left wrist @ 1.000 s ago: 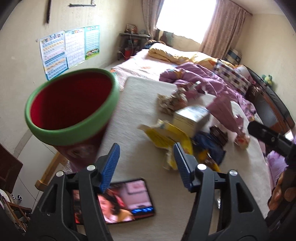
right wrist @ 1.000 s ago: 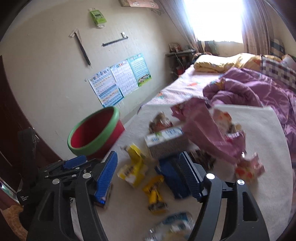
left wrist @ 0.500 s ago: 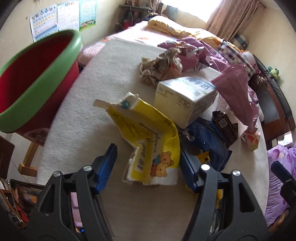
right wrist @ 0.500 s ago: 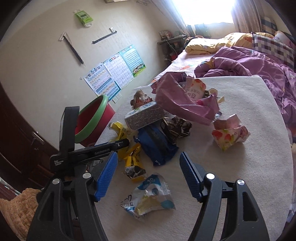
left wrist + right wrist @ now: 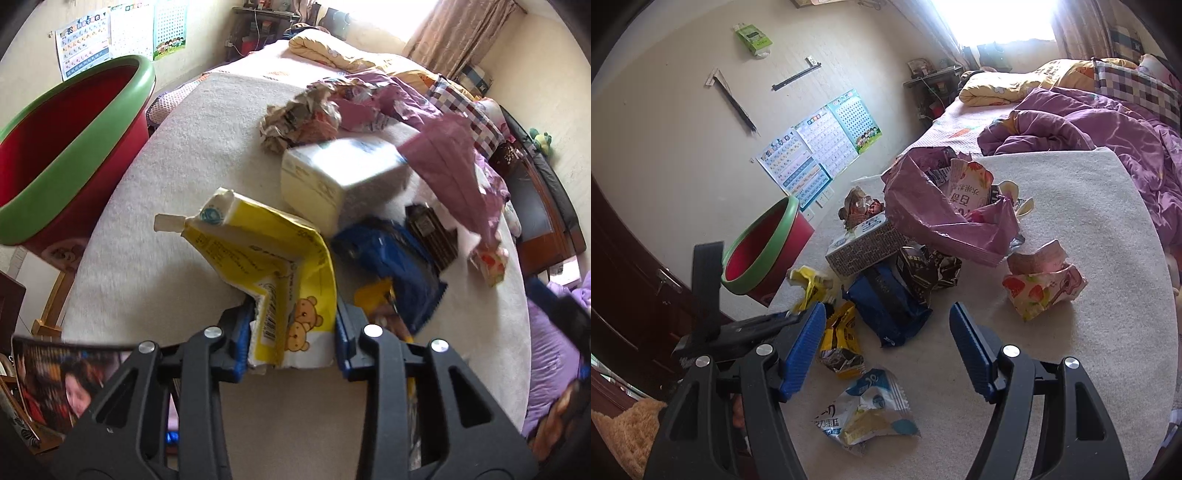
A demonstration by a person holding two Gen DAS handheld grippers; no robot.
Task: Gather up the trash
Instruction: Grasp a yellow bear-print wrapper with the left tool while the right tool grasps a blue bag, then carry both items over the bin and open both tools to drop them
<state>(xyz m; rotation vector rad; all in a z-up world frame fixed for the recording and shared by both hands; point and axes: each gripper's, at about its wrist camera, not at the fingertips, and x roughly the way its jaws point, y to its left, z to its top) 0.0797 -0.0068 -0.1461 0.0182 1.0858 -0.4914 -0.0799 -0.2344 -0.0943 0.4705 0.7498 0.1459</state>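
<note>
My left gripper (image 5: pixel 293 334) is shut on the lower end of a yellow tissue wrapper with bear prints (image 5: pixel 273 266); the wrapper also shows in the right wrist view (image 5: pixel 812 286). A red bin with a green rim (image 5: pixel 62 155) stands at the table's left edge, also in the right wrist view (image 5: pixel 764 251). My right gripper (image 5: pixel 888 350) is open and empty above the table, over a blue packet (image 5: pixel 886 302). A white-blue snack wrapper (image 5: pixel 868 413) lies just below it.
On the beige table (image 5: pixel 1089 229) lie a tissue box (image 5: pixel 340 177), a purple bag (image 5: pixel 938 210), a strawberry carton (image 5: pixel 1041 284), a dark wrapper (image 5: pixel 927 269), a yellow packet (image 5: pixel 842 336) and crumpled paper (image 5: pixel 299 118). A phone (image 5: pixel 62 380) lies near the left gripper. A bed is behind.
My left gripper moved forward onto the yellow wrapper and closed on its end. My right gripper drew back a little and stayed open.
</note>
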